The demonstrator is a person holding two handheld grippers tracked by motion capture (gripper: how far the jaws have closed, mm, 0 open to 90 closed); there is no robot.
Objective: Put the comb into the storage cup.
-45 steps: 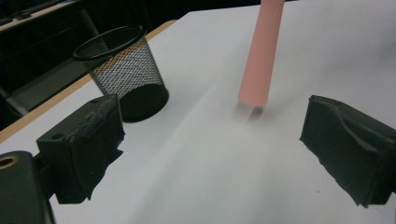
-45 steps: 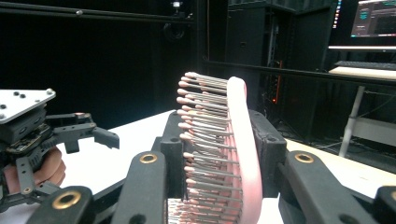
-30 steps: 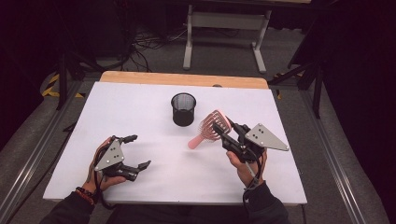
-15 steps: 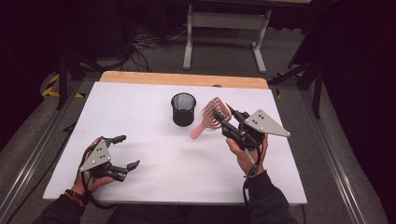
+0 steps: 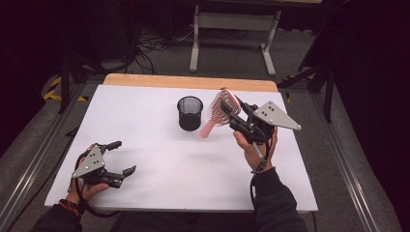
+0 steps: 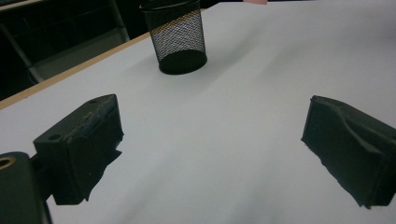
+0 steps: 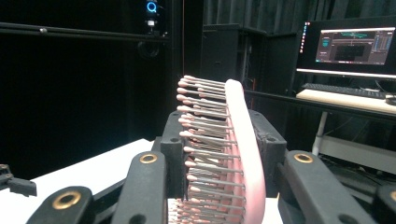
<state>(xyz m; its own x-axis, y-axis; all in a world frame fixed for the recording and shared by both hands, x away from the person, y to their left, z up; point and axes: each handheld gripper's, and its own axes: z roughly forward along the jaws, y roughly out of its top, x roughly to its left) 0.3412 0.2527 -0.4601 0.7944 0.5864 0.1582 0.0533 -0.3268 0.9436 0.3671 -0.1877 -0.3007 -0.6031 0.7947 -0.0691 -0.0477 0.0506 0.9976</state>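
My right gripper (image 5: pixel 235 110) is shut on a pink hairbrush (image 5: pixel 218 112), held in the air just right of a black mesh cup (image 5: pixel 189 112). The brush handle slants down toward the cup's right side. In the right gripper view the hairbrush (image 7: pixel 243 140) stands upright, bristles to the left, with the right gripper (image 7: pixel 219 154) pressing on its head from both sides. My left gripper (image 5: pixel 124 156) rests open near the table's front left corner. In the left gripper view the left gripper (image 6: pixel 210 140) holds nothing, and the mesh cup (image 6: pixel 178 39) stands farther off.
A white board (image 5: pixel 193 169) covers the table, with a wooden strip (image 5: pixel 188 82) along its far edge. Metal rails run along both sides. A grey stand (image 5: pixel 232 29) and cables lie on the floor beyond. A lit monitor (image 7: pixel 348 46) sits on a desk in the background.
My right gripper has risen with the hairbrush, lifting it off the table beside the cup. The left gripper has drifted left and closer to the front edge, still open.
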